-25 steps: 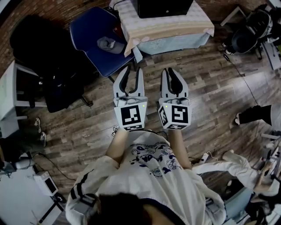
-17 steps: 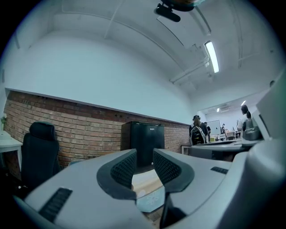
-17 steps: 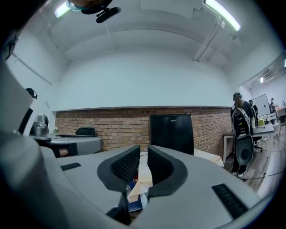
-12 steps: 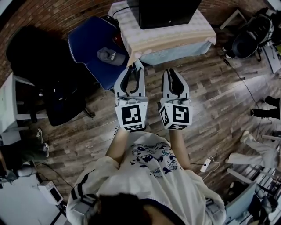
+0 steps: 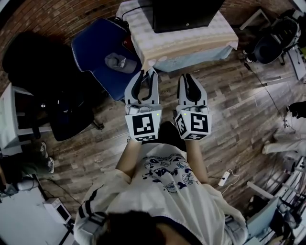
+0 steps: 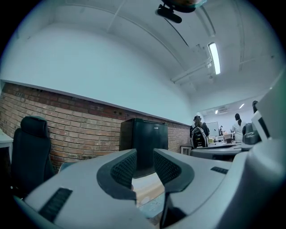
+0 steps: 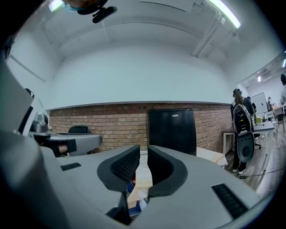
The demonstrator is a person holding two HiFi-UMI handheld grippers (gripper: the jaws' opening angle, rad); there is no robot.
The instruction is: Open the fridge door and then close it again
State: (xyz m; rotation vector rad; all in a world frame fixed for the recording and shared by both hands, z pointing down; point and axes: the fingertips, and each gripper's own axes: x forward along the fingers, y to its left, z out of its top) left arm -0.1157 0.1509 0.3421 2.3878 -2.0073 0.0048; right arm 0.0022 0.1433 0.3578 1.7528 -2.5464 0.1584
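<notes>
A black fridge stands with its door closed on a table with a striped cloth, at the top of the head view. Both grippers are held level side by side over the wood floor, pointing at that table and short of its edge. My left gripper is slightly open, with nothing between its jaws. My right gripper is shut and empty. Beyond the left gripper the fridge stands against a brick wall. Past the right gripper, the fridge shows straight ahead.
A blue chair with a cap on it stands left of the table. A black office chair and a white desk are further left. A backpack lies at the right, a power strip on the floor.
Both grippers moved forward together towards the table with the fridge, which now lies nearer to their tips. Neither gripper's jaws have changed.
</notes>
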